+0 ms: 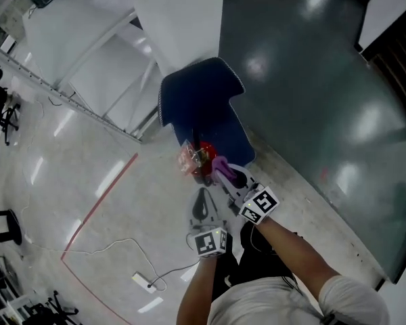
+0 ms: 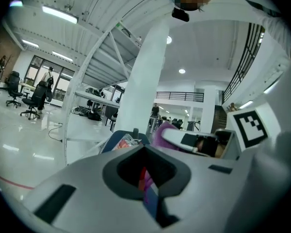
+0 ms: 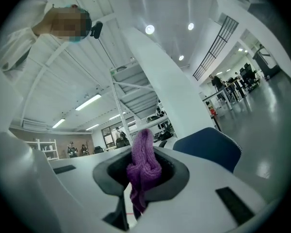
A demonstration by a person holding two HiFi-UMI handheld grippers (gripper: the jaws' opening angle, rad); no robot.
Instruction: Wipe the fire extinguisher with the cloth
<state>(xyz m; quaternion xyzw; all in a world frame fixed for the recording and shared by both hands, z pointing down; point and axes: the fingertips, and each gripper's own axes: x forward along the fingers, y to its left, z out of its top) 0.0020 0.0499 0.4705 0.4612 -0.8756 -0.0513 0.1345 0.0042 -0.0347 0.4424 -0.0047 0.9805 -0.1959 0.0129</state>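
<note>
The red fire extinguisher (image 1: 201,158), with a clear-wrapped tag on its top, stands at the front edge of a blue chair (image 1: 203,97). My right gripper (image 1: 233,177) is shut on a purple cloth (image 1: 220,164), which is right beside the extinguisher's top on its right. In the right gripper view the cloth (image 3: 144,163) bulges up out of the jaws of my right gripper (image 3: 143,174). My left gripper (image 1: 203,200) hovers just short of the extinguisher, jaws together and nothing in them. The left gripper view shows the extinguisher's top (image 2: 125,142) and the cloth (image 2: 163,133) past my left gripper (image 2: 146,173).
A white column (image 1: 179,19) rises behind the chair. White stair framing (image 1: 74,80) lies to the left and a dark green floor area (image 1: 311,80) to the right. A red floor line (image 1: 98,205) and a white cable with a power strip (image 1: 143,281) lie on the pale floor.
</note>
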